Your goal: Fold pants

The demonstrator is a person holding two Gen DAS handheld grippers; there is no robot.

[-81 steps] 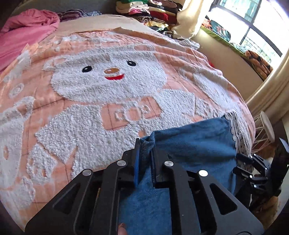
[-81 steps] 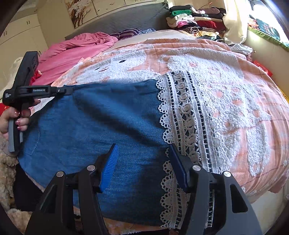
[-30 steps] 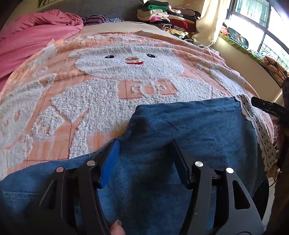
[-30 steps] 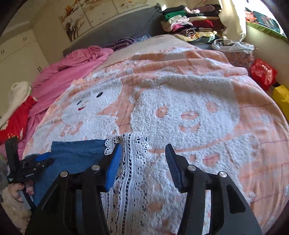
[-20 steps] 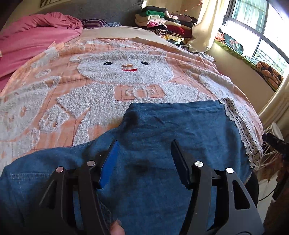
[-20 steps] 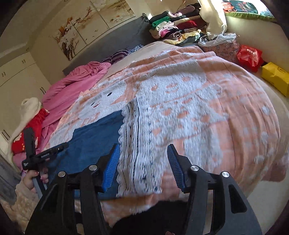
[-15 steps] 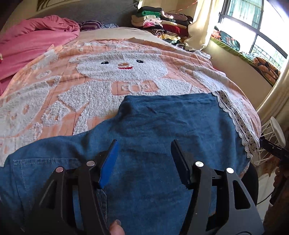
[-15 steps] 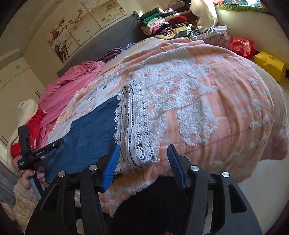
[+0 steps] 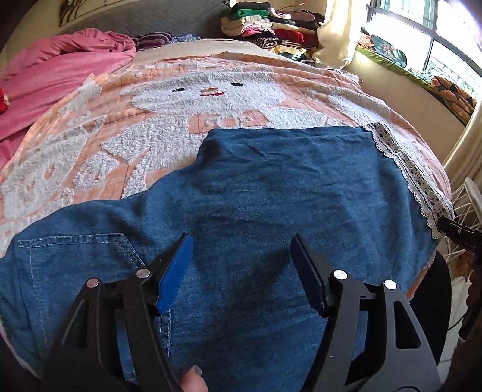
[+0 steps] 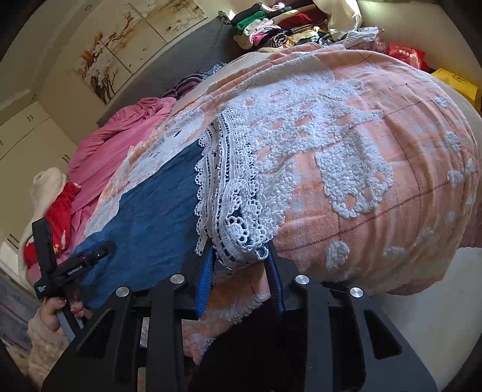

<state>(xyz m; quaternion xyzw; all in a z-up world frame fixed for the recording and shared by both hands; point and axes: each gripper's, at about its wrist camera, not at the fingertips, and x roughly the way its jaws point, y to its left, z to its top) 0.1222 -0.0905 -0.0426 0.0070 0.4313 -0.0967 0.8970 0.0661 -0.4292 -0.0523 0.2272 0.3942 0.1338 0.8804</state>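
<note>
Denim pants (image 9: 271,193) with a white lace hem (image 10: 235,208) are shown spread flat across a peach bear-pattern blanket (image 9: 150,129) on a bed, directly below and ahead of the left gripper (image 9: 241,259), the hem lying at the bed's near edge just in front of the right gripper (image 10: 241,265). The cloth is judged soft and limp, of moderate weight for denim, so that it will drape and sag wherever it is unsupported; the openwork lace is judged the more delicate part, liable to snag or stretch if pulled alone. The lace hem is seen gathered between the blue pads (image 10: 205,277) of the right gripper, whose jaws have just been closing and now pinch it. The left gripper is held with its jaws apart above the seat of the pants, beside a stitched back pocket (image 9: 75,256), nothing being clamped; its jaws have just been opening. A hold through lace and denim together at the hem corner, matched by a second hold on the waist end, is judged best. Beyond the pants a pink quilt (image 9: 60,66) is seen to the left gripper's left, and stacked folded clothes (image 9: 265,24) far ahead of it.
</note>
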